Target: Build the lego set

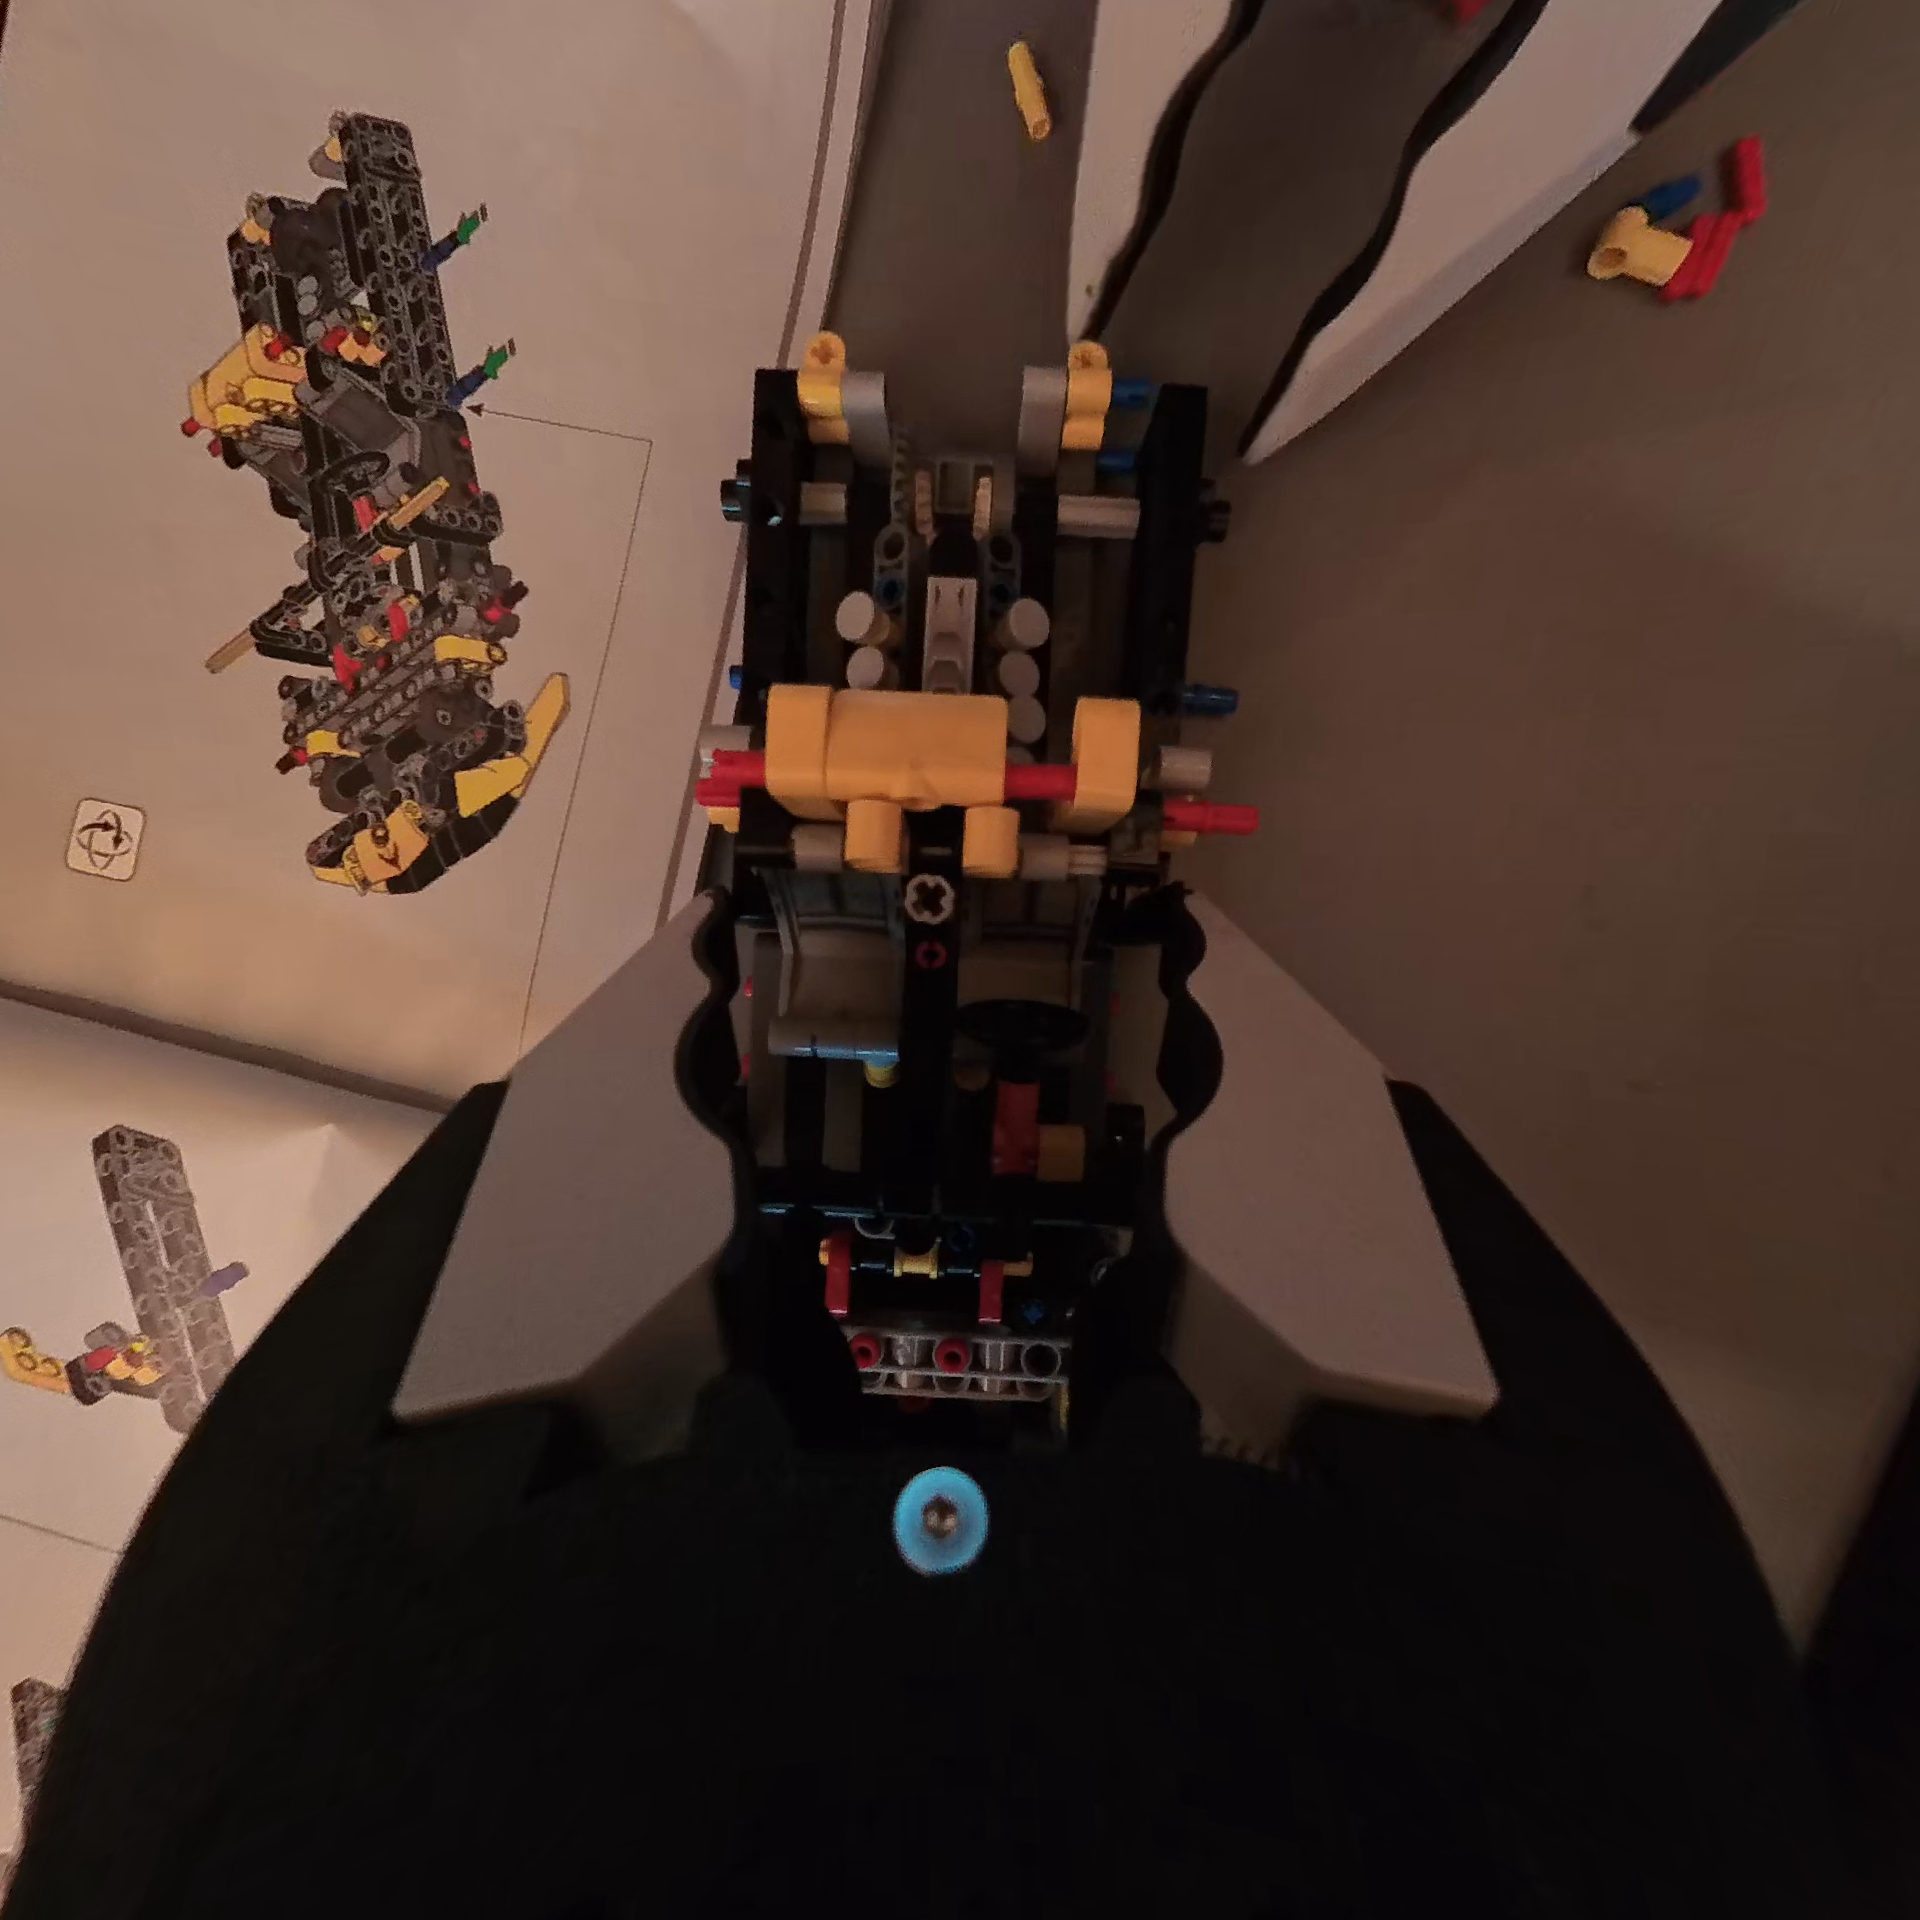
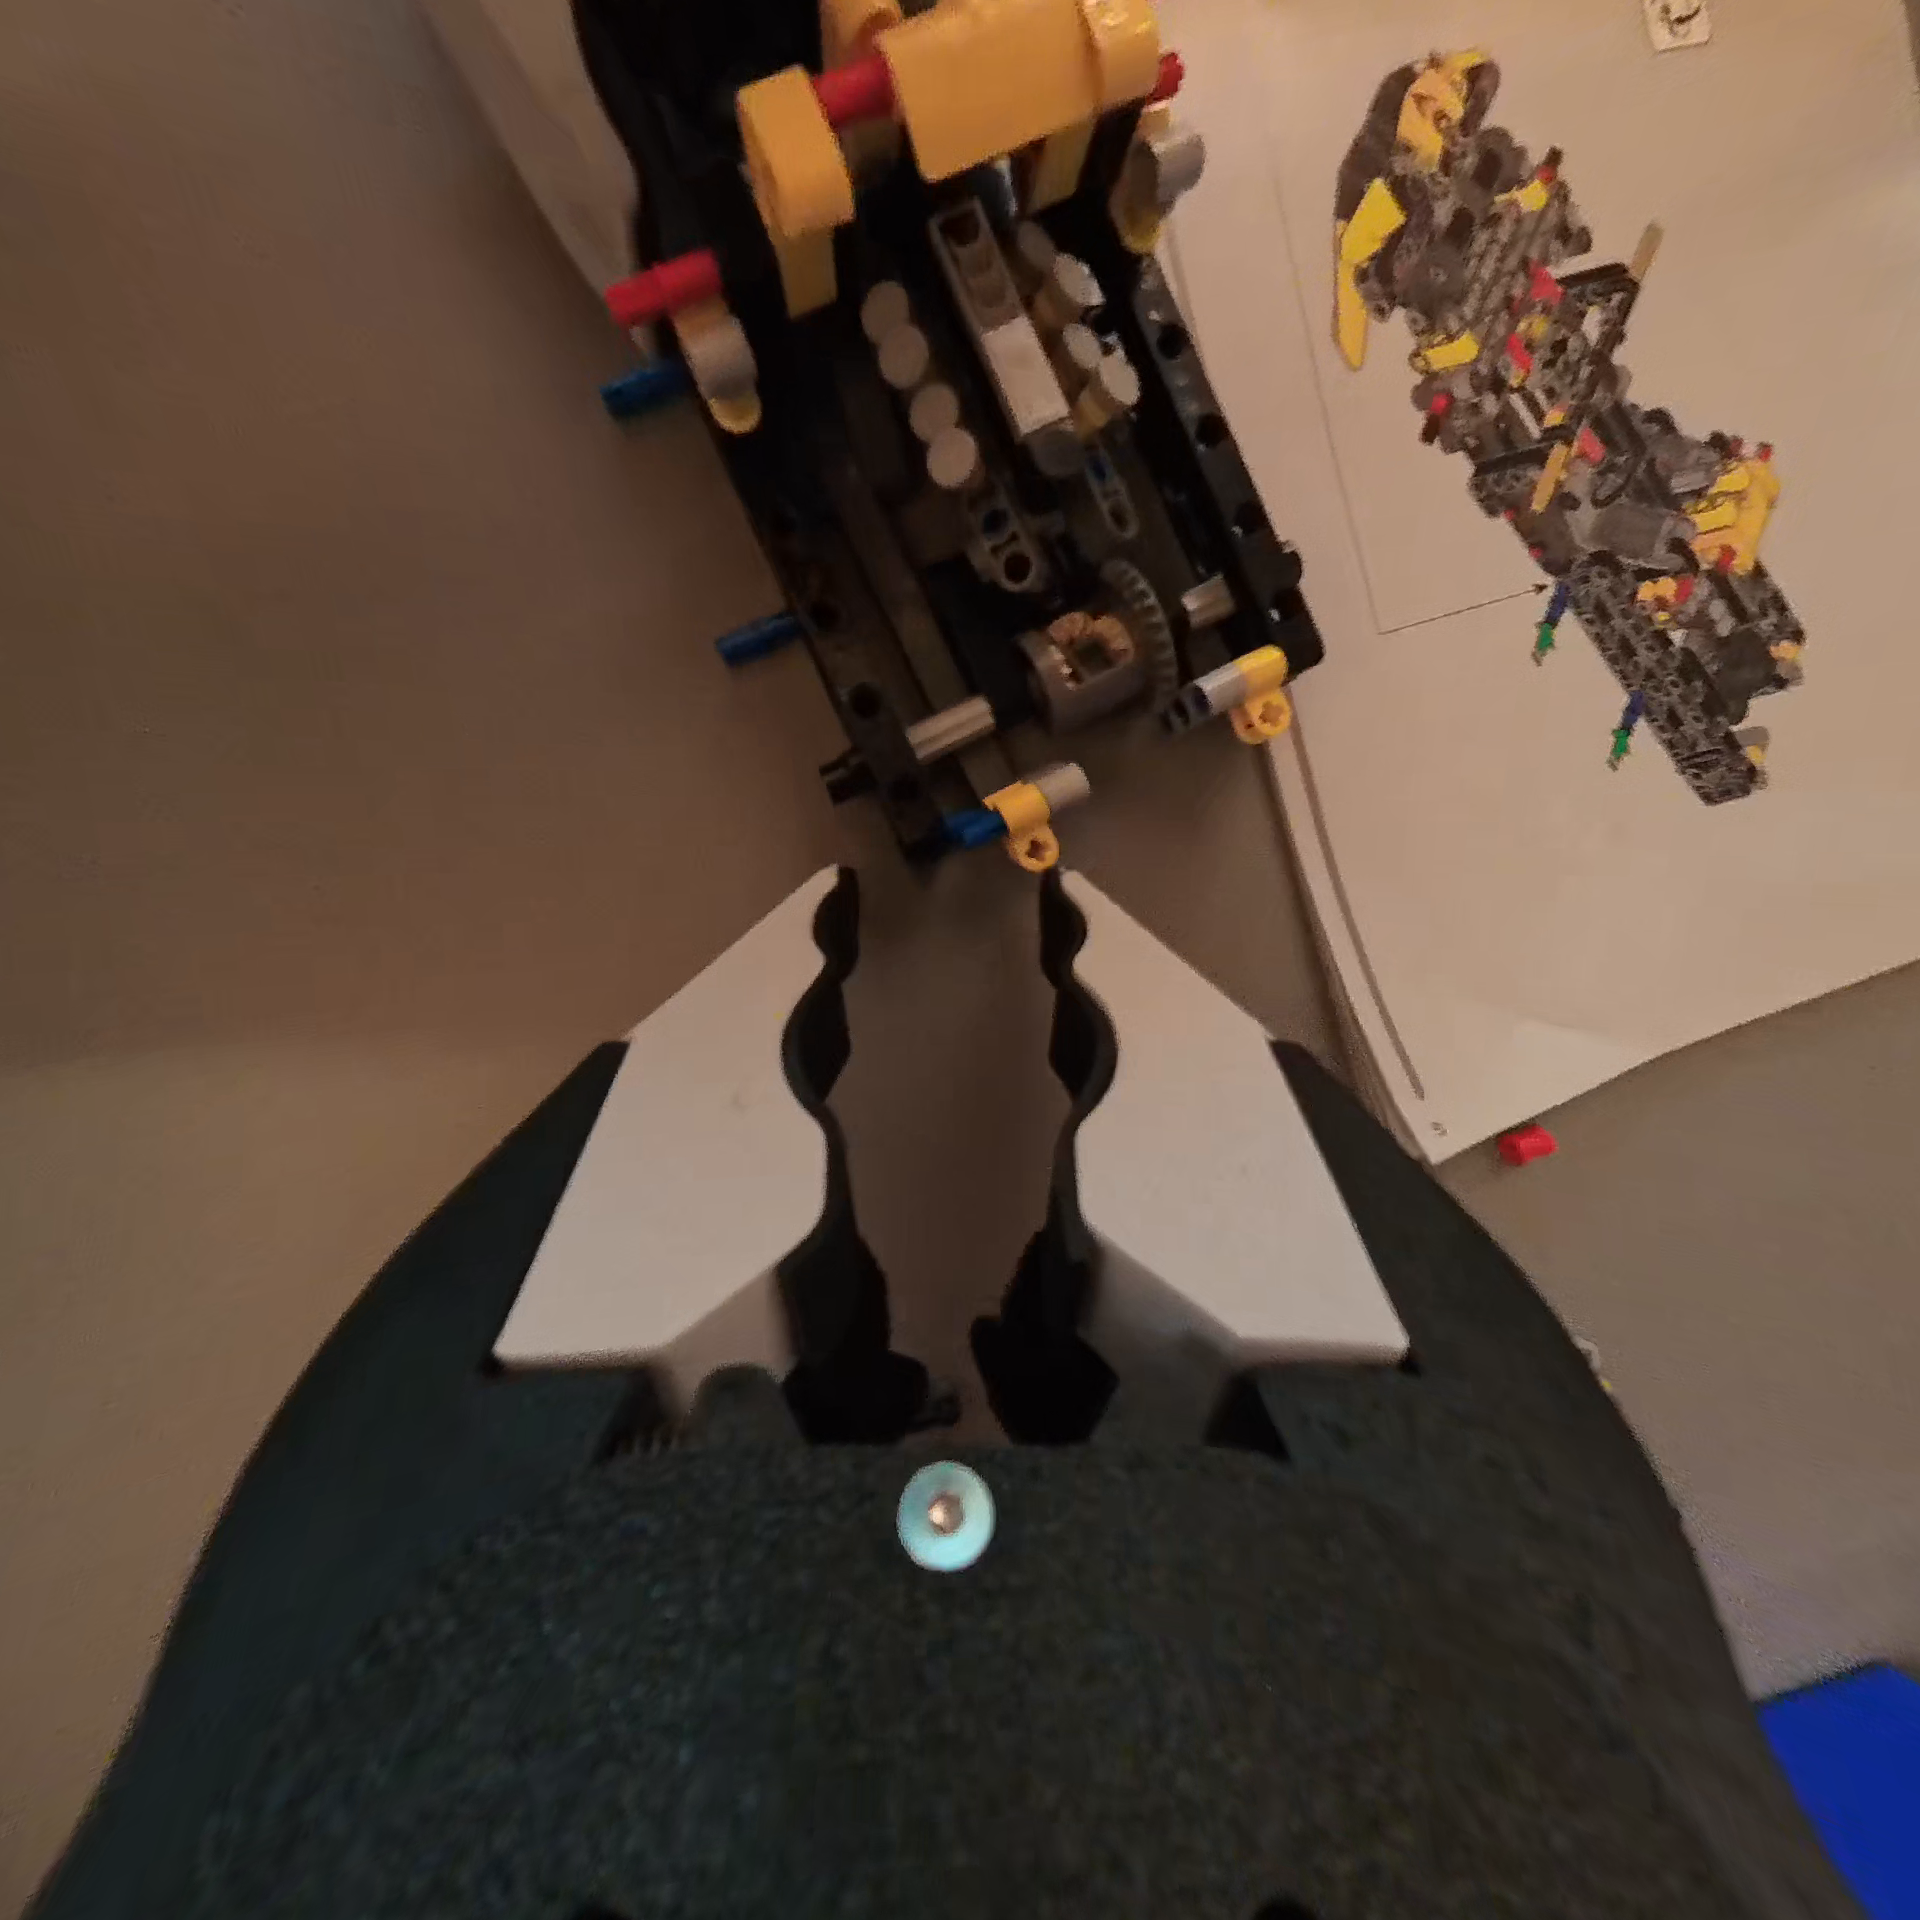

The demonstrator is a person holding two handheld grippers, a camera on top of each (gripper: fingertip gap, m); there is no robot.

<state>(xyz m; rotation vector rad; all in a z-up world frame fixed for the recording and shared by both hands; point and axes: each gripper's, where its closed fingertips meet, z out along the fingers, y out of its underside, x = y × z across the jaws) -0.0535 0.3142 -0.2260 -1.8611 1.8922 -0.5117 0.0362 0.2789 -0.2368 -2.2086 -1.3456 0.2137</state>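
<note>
Two hand-held grippers: left (image 1: 940, 914) clamps lego chassis (image 1: 961, 665) lengthwise, pointing forward; right (image 2: 951, 883) open, empty.

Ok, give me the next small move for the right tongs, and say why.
Probably ease the right tongs forward onto the near end of the lego chassis. They are open and empty, just short of it, while the left tongs already clamp its other end, so the right can work on it next.

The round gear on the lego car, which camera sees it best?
The right wrist view: the dark gear faces the camera near the lego car's close end, unblocked. In the left wrist view, only its thin toothed edge shows, far away.
</note>
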